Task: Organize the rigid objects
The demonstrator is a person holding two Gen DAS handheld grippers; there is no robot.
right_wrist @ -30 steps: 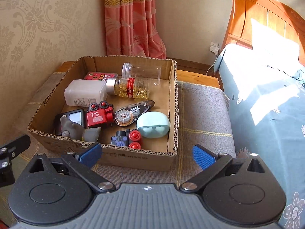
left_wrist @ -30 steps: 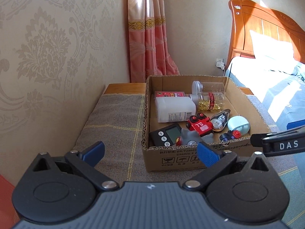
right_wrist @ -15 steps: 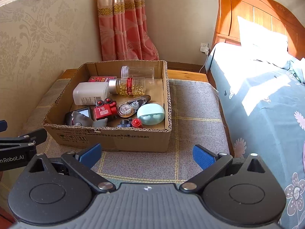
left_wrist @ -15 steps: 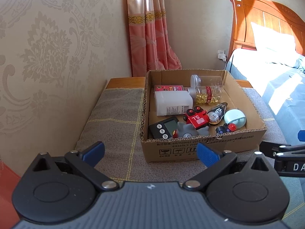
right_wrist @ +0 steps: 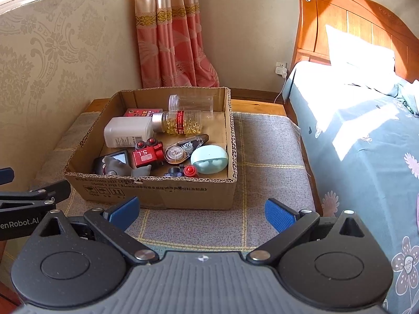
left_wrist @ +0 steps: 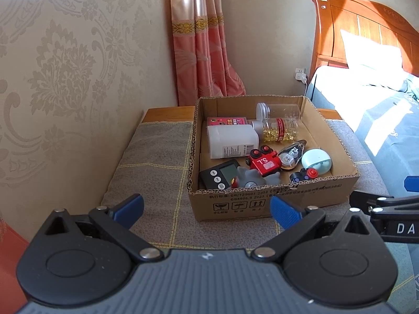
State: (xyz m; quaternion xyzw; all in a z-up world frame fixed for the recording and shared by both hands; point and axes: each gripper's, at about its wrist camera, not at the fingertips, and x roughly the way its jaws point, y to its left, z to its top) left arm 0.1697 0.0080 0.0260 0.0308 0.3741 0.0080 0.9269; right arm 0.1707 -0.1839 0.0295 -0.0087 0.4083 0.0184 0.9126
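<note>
A cardboard box sits on a grey checked cloth. Inside lie a white bottle, a capsule bottle, a clear jar, a red toy car, a correction tape, a mint case, a black timer, a grey toy and a red flat pack. My left gripper and right gripper both hang open and empty in front of the box.
A patterned wall stands close on the left, a pink curtain behind the box. A bed with a wooden headboard runs along the right. The cloth lies bare to the right of the box.
Both grippers have drawn back and risen from the box, which looks smaller and farther now. Both stayed open. Nothing in the box moved.
</note>
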